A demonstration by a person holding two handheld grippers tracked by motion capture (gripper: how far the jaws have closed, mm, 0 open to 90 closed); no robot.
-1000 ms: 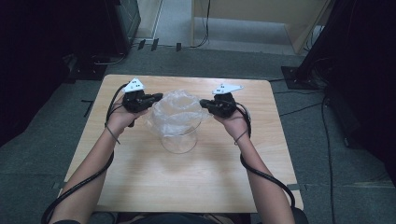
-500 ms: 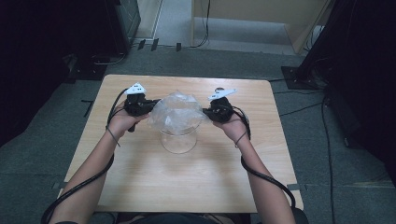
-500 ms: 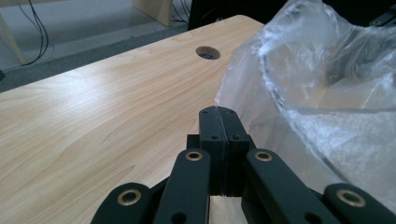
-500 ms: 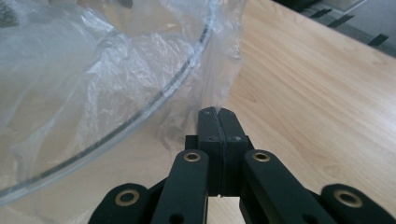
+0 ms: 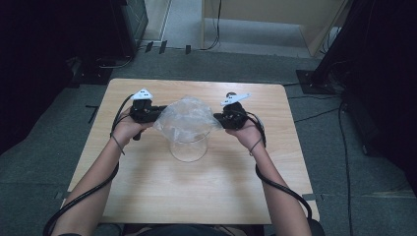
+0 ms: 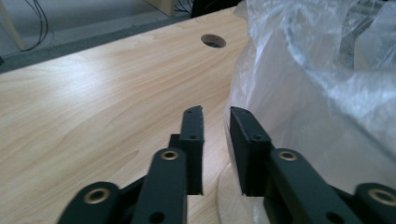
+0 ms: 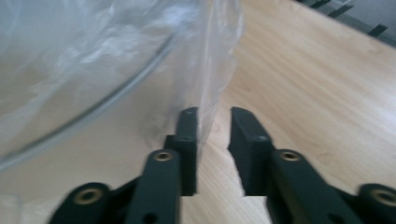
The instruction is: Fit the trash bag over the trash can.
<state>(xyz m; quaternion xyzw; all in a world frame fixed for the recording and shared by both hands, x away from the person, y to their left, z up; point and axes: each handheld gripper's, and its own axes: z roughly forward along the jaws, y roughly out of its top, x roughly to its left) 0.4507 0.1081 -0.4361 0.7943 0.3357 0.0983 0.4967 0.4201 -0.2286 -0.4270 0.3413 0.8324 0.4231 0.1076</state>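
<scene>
Both forearms reach forward, hands level. The left hand-held gripper (image 5: 156, 114) and right hand-held gripper (image 5: 218, 119) face each other, their jaws just opened to a narrow gap.

Left tongs (image 6: 216, 140) low in the frame, jaws just parted with bare desk (image 6: 93, 102) showing between them; crinkled clear plastic bag (image 6: 317, 93) at right, round hole (image 6: 213, 41) up top.
</scene>
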